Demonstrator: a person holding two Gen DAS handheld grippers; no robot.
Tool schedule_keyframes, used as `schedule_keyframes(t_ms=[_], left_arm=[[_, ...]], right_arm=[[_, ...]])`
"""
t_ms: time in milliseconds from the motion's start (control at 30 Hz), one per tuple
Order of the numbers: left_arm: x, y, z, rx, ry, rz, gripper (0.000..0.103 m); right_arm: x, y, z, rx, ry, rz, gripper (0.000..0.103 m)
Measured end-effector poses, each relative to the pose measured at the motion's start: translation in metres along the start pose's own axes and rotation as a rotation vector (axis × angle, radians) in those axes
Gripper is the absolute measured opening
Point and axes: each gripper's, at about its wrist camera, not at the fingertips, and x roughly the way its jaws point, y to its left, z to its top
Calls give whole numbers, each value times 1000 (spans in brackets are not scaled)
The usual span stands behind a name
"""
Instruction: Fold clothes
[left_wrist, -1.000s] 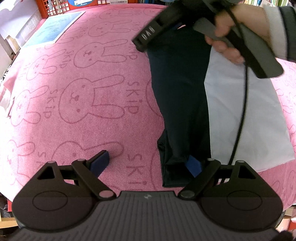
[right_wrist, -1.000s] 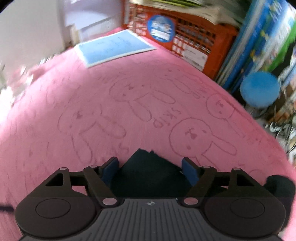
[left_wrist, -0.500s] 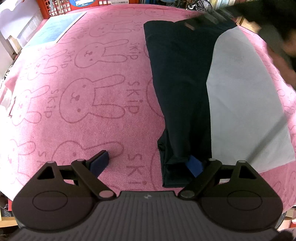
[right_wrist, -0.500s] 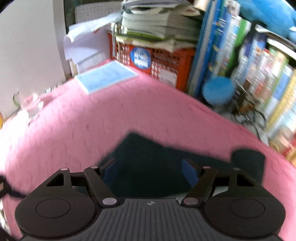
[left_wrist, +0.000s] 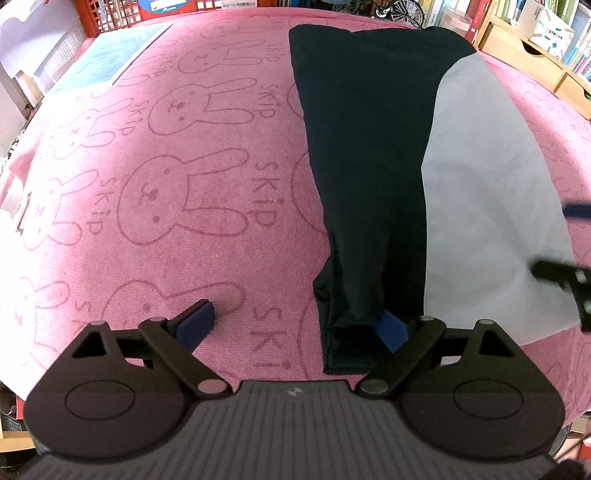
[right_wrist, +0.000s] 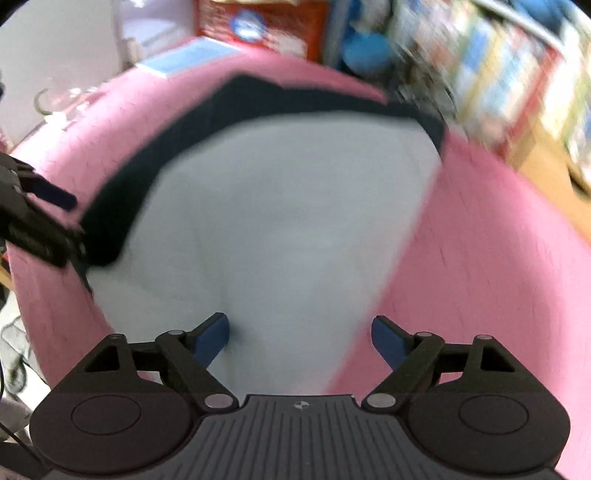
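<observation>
A garment lies lengthwise on the pink bunny-print cloth (left_wrist: 184, 258), with a dark navy part (left_wrist: 362, 147) on the left and a pale grey part (left_wrist: 487, 206) on the right. My left gripper (left_wrist: 293, 328) hovers at its near end. Its jaws stand wide and are opening, and the navy sleeve end lies loose beside the right pad (left_wrist: 391, 330). My right gripper (right_wrist: 300, 341) is over the near edge of the pale part (right_wrist: 280, 221), in a blurred view. Its jaws are opening with nothing pinched. Its fingers (left_wrist: 565, 273) show at the left wrist view's right edge.
A light blue sheet (left_wrist: 110, 62) lies at the far left of the cloth, with an orange crate (left_wrist: 122, 14) behind it. Wooden shelves with books (left_wrist: 535, 48) stand at the back right. The cloth's front edge drops away just under the left gripper.
The right gripper left the far end of the navy part and swung back to the near right, over the pale part, its jaws wider. The left gripper stayed put, jaws slightly wider.
</observation>
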Motion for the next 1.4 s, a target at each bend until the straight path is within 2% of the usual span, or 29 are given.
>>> schedule_keyframes(t_ms=[67, 200, 333, 500, 533, 567, 633, 667, 733, 800, 833, 867, 900, 933, 967, 1067, 1133, 1233, 1333, 1400], left_arm=[[0, -1, 0, 3, 2, 1, 96], [0, -1, -1, 7, 5, -1, 97], [-3, -2, -4, 21, 8, -9, 101], [-3, -2, -4, 48, 22, -17, 103], [-3, -2, -4, 50, 23, -16, 103], [-3, 0, -4, 48, 25, -15, 103], [-5, 3, -3, 29, 31, -10, 103], [-8, 6, -4, 6, 35, -16, 101], [-19, 14, -5, -46, 35, -38, 92], [-37, 16, -3, -75, -13, -47, 74], [-47, 15, -2, -77, -46, -47, 68], [-57, 10, 1, -67, -79, -49, 53], [-66, 5, 5, -54, -112, -50, 43], [-74, -3, 10, -39, -146, -60, 41], [-81, -11, 15, -24, -179, -70, 41], [-94, -34, 27, 23, -264, -93, 42], [-87, -43, 27, 31, -263, -96, 44], [-58, -39, 14, -19, -143, -60, 44], [-25, -32, -12, -65, 3, 12, 44], [-22, -22, -27, -94, 37, 27, 45]], right_arm=[[-2, -11, -18, 70, 9, 2, 90], [-6, -21, -35, 180, 7, 21, 92], [-8, -25, -47, 187, -6, 29, 95], [-19, -40, -69, 244, 45, 45, 98], [-19, -40, -72, 212, 90, 10, 97], [-17, -39, -77, 162, 140, -57, 102], [-26, -53, -92, 183, 165, -99, 100], [-31, -62, -97, 217, 188, -110, 92], [-48, -77, -90, 280, 126, -116, 85], [-66, -91, -83, 342, 62, -120, 85], [-73, -96, -74, 357, 11, -109, 81], [-77, -100, -61, 364, -35, -94, 72], [-77, -102, -48, 363, -69, -77, 66], [-74, -102, -31, 351, -100, -58, 56], [-71, -102, -15, 339, -131, -40, 54], [-49, -98, 36, 296, -213, 32, 52], [-26, -95, 69, 285, -234, 85, 51], [11, -91, 110, 263, -233, 143, 51], [54, -91, 135, 216, -189, 118, 52], [69, -98, 137, 233, -163, 77, 52]])
